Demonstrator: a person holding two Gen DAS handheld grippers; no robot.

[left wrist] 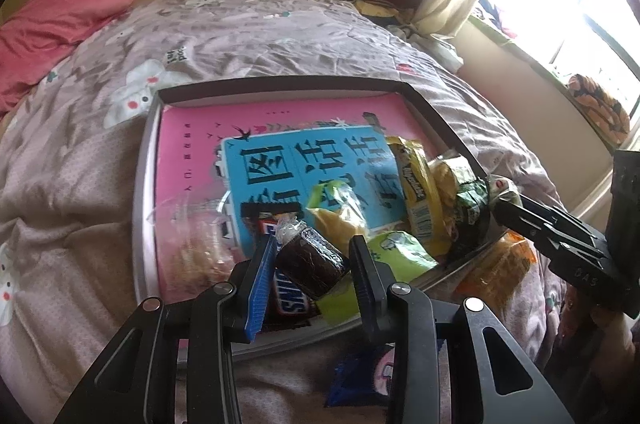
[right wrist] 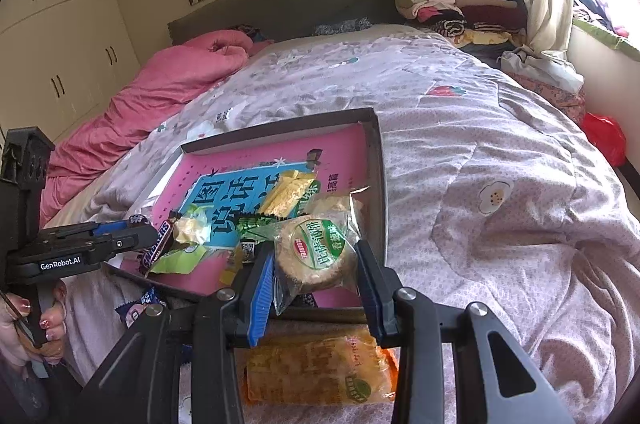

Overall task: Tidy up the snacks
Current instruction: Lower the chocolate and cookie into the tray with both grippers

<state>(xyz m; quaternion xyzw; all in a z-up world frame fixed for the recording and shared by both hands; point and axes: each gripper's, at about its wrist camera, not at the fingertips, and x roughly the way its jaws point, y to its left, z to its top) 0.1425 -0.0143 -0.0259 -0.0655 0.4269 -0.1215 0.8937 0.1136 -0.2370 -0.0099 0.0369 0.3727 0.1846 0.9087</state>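
Two grippers work over one shallow dark-rimmed tray (left wrist: 432, 112) that lies on the bed and is lined with a pink and blue printed book cover (left wrist: 192, 152).

Left side: the left gripper (left wrist: 312, 256) is clamped on a small dark brown cake in clear plastic wrap (left wrist: 310, 260), held above the near left part of the tray, over a brown chocolate bar wrapper (left wrist: 286, 294). A lime-green packet (left wrist: 396, 248) lies just to its right.

Right side: the right gripper (right wrist: 316, 264) is clamped on a round tan biscuit in a clear wrapper with a green label (right wrist: 316, 252), held above the near right corner of the tray. An orange snack packet (right wrist: 320, 370) lies outside the tray on the bed, near the gripper.

Procedure for the step in hand, judged to be placement into the tray:
1. Lower each item over a bare patch of the liner, clear of the yellow packets (right wrist: 290, 192) at centre.
2. Keep both grippers well apart.
3. Release only once the wrapper rests on the liner; clear film may cling to a pad.
4. Withdraw upward so the fingers do not drag neighbouring packets.
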